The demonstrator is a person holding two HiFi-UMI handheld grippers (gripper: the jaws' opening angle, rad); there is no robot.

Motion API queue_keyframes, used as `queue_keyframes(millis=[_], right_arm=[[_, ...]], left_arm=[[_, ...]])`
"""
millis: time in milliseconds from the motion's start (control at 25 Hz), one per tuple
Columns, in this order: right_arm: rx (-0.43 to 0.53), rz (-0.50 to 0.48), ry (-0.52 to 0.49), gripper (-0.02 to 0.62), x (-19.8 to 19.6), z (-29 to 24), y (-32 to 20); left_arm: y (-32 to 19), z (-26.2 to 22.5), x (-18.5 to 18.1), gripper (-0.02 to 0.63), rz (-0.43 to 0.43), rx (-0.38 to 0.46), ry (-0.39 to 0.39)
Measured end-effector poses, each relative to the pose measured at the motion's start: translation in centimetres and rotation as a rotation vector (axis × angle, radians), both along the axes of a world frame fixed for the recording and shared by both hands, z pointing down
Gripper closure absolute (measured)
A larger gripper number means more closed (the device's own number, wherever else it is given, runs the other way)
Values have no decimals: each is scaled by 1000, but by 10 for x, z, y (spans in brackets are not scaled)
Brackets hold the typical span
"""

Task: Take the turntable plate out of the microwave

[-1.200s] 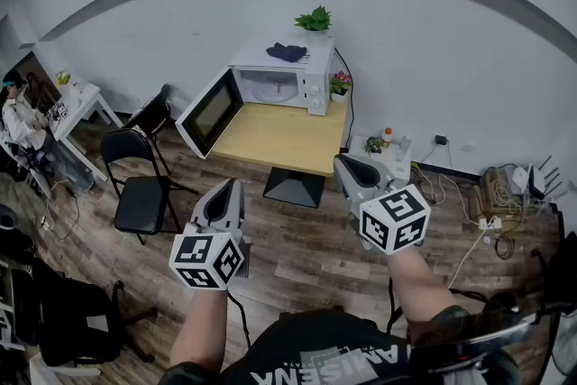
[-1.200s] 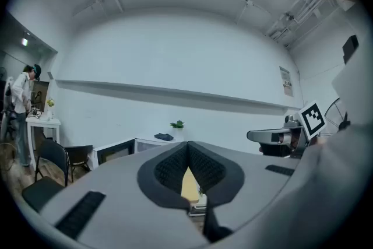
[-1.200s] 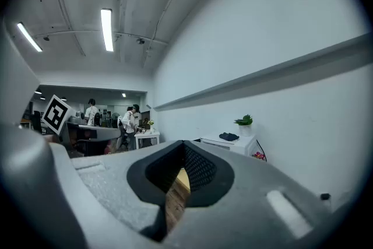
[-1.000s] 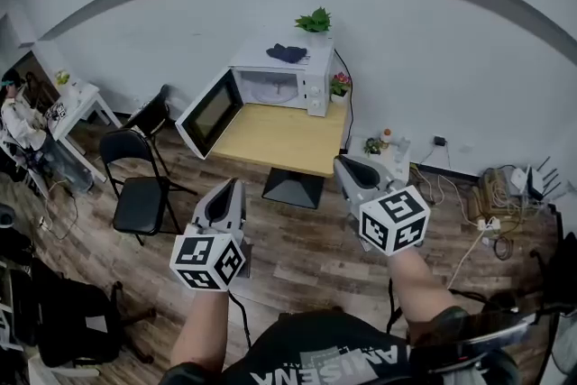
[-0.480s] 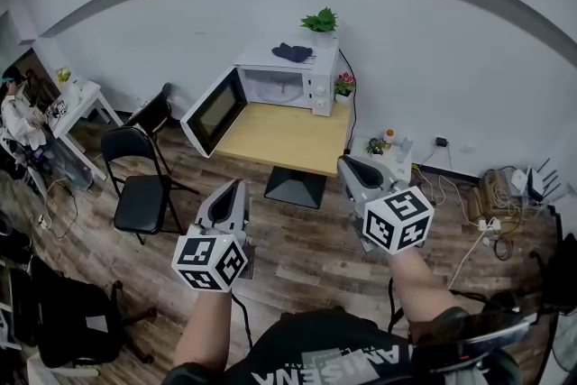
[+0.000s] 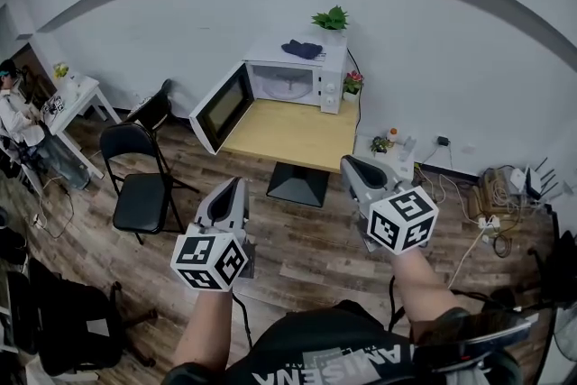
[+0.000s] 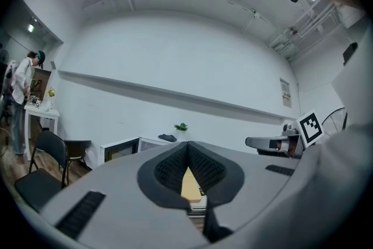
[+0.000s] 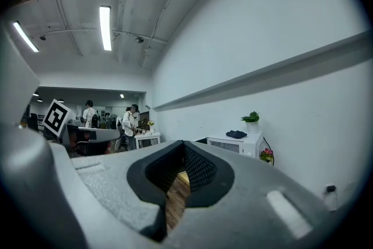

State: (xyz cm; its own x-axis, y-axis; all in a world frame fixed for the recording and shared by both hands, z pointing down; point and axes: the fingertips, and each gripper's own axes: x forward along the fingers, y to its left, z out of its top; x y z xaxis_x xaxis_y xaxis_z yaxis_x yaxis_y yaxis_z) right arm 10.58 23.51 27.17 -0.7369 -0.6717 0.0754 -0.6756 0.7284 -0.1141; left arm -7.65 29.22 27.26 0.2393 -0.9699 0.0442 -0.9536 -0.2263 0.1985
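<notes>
A white microwave [image 6: 293, 75] stands at the back of a small wooden table [image 6: 293, 136] by the wall, its door [image 6: 222, 107] swung open to the left. Inside it a pale glass turntable plate [image 6: 287, 89] shows faintly. My left gripper [image 6: 227, 191] and right gripper [image 6: 354, 168] are both shut and empty, held level over the floor well short of the table. The microwave [image 7: 131, 147] shows low in the left gripper view, and at mid right in the right gripper view, microwave [image 8: 236, 143].
A dark cloth [image 6: 303, 50] and a potted plant [image 6: 331, 18] sit on the microwave, a small flower pot [image 6: 352, 83] beside it. Two black chairs [image 6: 135, 165] stand left of the table. Cables and a power strip [image 6: 491, 207] lie at right. People work at a desk [image 6: 63, 99] far left.
Both grippers and the head have moved toward the table; the microwave sits slightly higher and further right in the head view. Both grippers stay shut.
</notes>
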Motion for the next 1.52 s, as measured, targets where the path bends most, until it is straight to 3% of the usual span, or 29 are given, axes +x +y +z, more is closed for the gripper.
queue_keyframes(millis=[280, 480, 1000, 1520], right_arm=[[5, -11, 12, 589, -29, 6, 5], [7, -20, -2, 589, -41, 6, -24], [15, -86, -26, 589, -64, 2, -164], [2, -125, -45, 589, -49, 5, -287]], left_arm=[[-3, 8, -24, 604, 21, -6, 17], [-23, 10, -36, 604, 7, -5, -4], [-145, 11, -54, 604, -78, -21, -17], [-270, 15, -34, 604, -94, -45, -28]])
